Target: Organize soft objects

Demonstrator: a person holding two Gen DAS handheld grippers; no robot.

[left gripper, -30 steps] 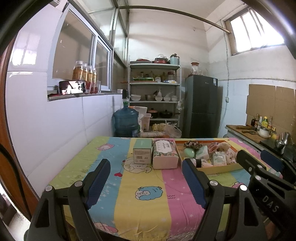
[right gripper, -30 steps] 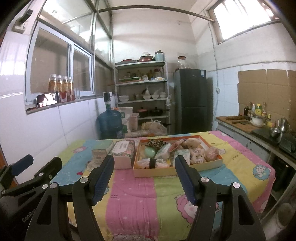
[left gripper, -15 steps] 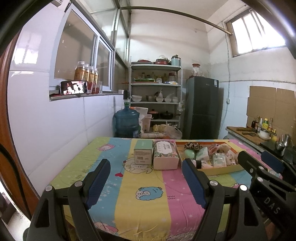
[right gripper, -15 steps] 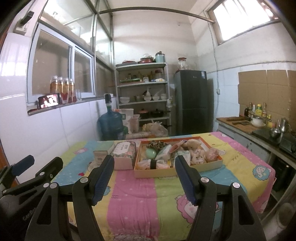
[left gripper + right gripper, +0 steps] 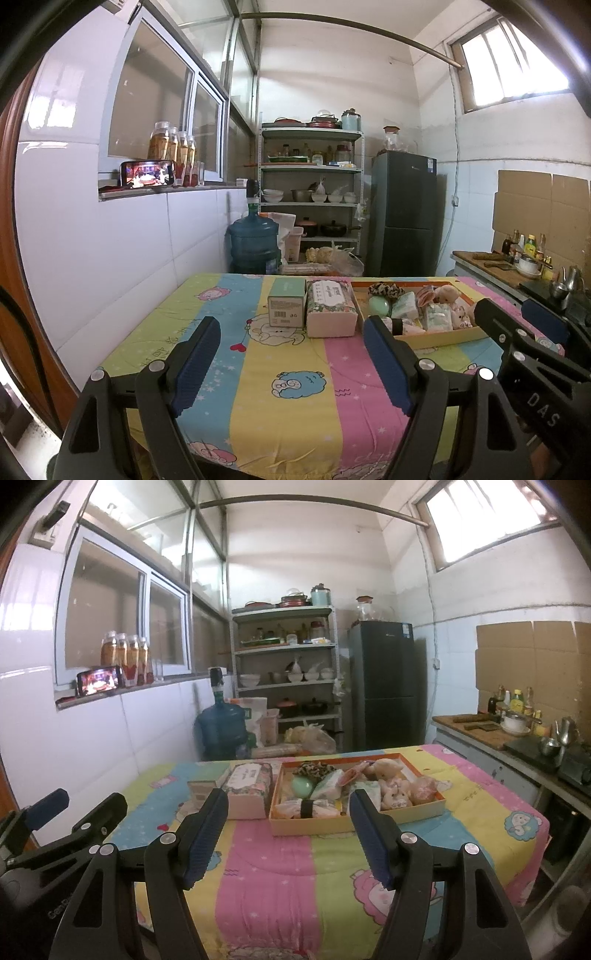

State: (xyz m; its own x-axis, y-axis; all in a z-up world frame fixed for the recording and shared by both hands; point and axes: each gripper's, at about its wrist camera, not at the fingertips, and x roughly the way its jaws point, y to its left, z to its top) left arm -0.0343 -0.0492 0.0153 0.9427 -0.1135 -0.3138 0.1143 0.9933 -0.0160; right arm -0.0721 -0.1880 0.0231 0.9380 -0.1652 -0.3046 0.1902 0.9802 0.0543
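Observation:
An orange-rimmed tray [image 5: 354, 823] on the striped tablecloth holds several soft things: a plush pig [image 5: 384, 768], a green egg-shaped toy [image 5: 303, 786], a leopard scrunchie [image 5: 314, 770] and wrapped packets. It also shows in the left wrist view [image 5: 443, 336]. Left of it stand a floral tissue pack [image 5: 330, 308] and a small green box [image 5: 286, 308]. My left gripper [image 5: 291, 358] is open and empty, short of the box and the pack. My right gripper [image 5: 288, 834] is open and empty, short of the tray's near rim.
The table [image 5: 295, 406] stands against a white tiled wall on the left. Behind it are a blue water jug [image 5: 253, 243], a shelf of dishes [image 5: 310, 192] and a dark fridge [image 5: 404, 214]. A counter with bottles and pots [image 5: 517, 723] runs along the right.
Both grippers have tilted slightly upward, so the table and tray sit a little lower in each view. Both stay open and empty. Nothing on the table has moved.

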